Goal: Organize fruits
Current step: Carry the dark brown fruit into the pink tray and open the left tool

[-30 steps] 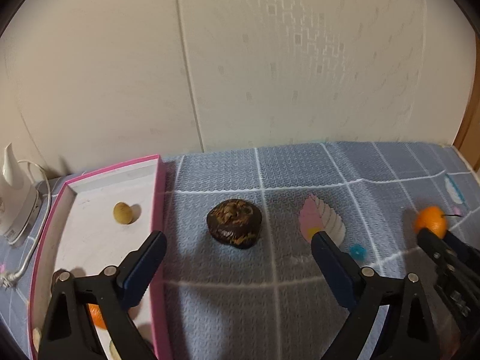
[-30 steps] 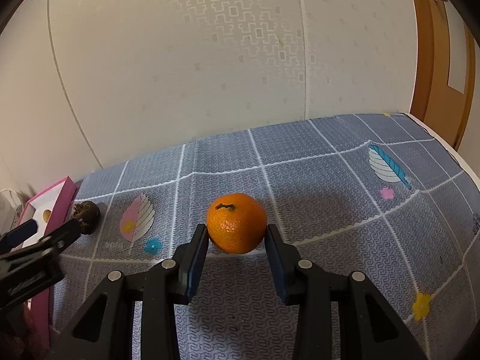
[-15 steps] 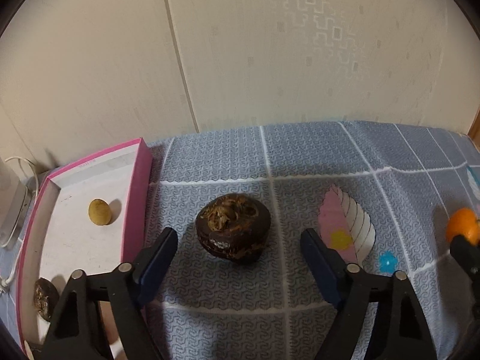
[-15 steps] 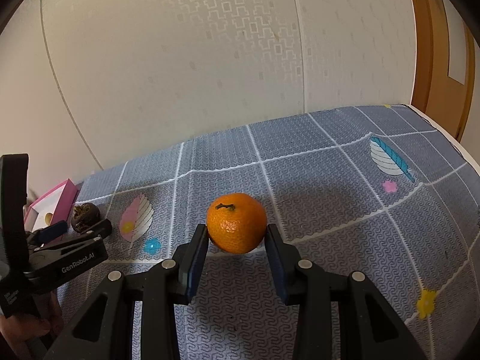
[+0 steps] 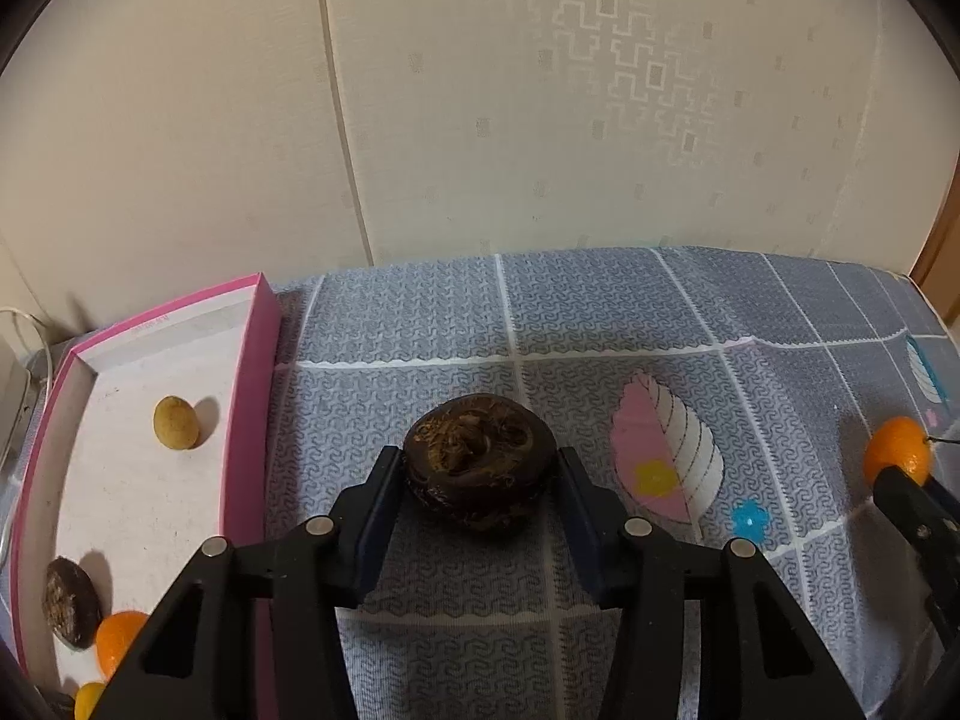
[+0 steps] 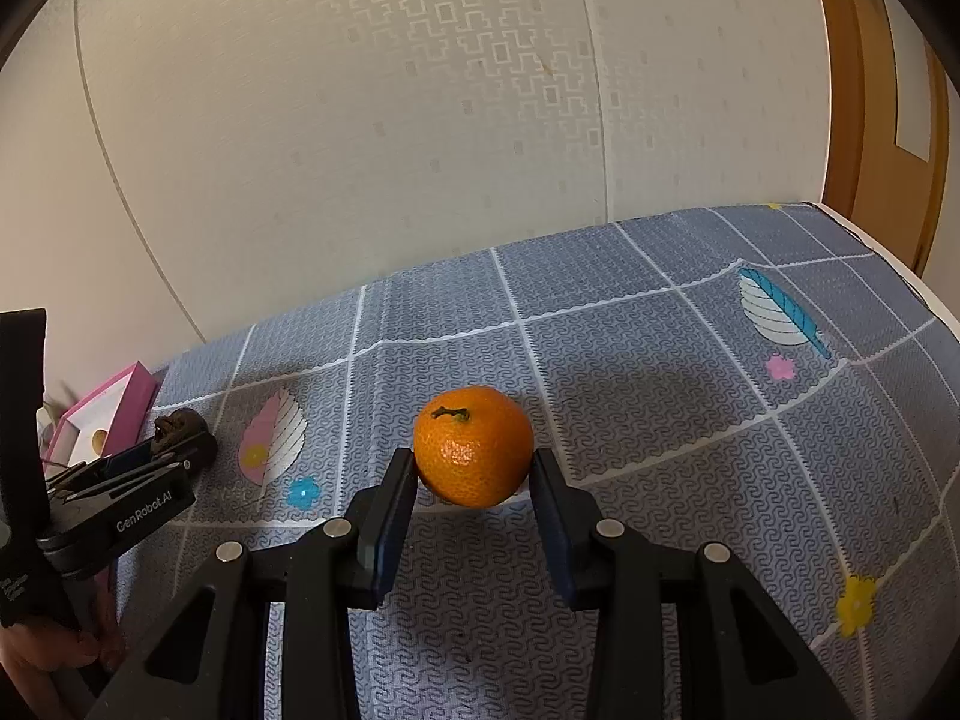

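My left gripper (image 5: 477,480) is shut on a dark brown wrinkled fruit (image 5: 478,459) that rests on the blue patterned cloth (image 5: 600,312). My right gripper (image 6: 472,480) is shut on an orange mandarin (image 6: 474,454) and holds it just above the cloth (image 6: 660,396). The mandarin also shows at the right edge of the left wrist view (image 5: 898,457). A pink-rimmed white tray (image 5: 246,396) lies to the left and holds a small tan fruit (image 5: 175,423), a dark fruit (image 5: 72,603) and an orange fruit (image 5: 119,639).
A cream wall (image 5: 480,120) runs behind the cloth. A wooden door frame (image 6: 870,120) stands at the right. A white cable (image 5: 42,354) lies left of the tray. The left gripper's body (image 6: 114,510) shows at the left of the right wrist view.
My left gripper has moved forward to the dark brown fruit and its jaws have closed onto it. My right gripper still holds the mandarin.
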Demonstrator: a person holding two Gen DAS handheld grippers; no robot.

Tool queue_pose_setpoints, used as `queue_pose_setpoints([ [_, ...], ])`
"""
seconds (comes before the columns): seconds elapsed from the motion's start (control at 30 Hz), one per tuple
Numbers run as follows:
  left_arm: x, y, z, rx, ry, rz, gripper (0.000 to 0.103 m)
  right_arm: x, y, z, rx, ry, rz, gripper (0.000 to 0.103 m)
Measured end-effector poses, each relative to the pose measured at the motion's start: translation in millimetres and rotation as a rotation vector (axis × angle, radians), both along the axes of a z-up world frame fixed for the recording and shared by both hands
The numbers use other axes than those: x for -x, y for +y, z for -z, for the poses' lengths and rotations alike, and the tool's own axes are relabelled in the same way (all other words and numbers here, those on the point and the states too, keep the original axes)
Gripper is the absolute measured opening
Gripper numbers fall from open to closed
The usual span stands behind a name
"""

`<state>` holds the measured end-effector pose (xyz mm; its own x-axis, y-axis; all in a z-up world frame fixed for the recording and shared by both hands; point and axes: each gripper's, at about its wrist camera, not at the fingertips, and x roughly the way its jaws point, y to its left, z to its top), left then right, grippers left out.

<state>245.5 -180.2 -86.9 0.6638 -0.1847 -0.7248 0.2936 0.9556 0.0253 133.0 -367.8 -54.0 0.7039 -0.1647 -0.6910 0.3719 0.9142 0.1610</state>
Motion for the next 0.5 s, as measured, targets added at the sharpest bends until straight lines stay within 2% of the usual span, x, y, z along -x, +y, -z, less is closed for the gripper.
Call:
queue_pose_setpoints([
  [0.13, 12.1, -0.5, 0.3, 0.007, -0.011, 0.022, 0.051, -0.1, -0.4, 0.0, -0.002, 0.002, 0.0, 0.039],
  [0.5, 58.0, 15.7, -1.5, 0.088, -0.003, 0.039, 0.051, 0.1, -1.0, 0.4, -0.001, 0.001, 0.007, 0.039],
])
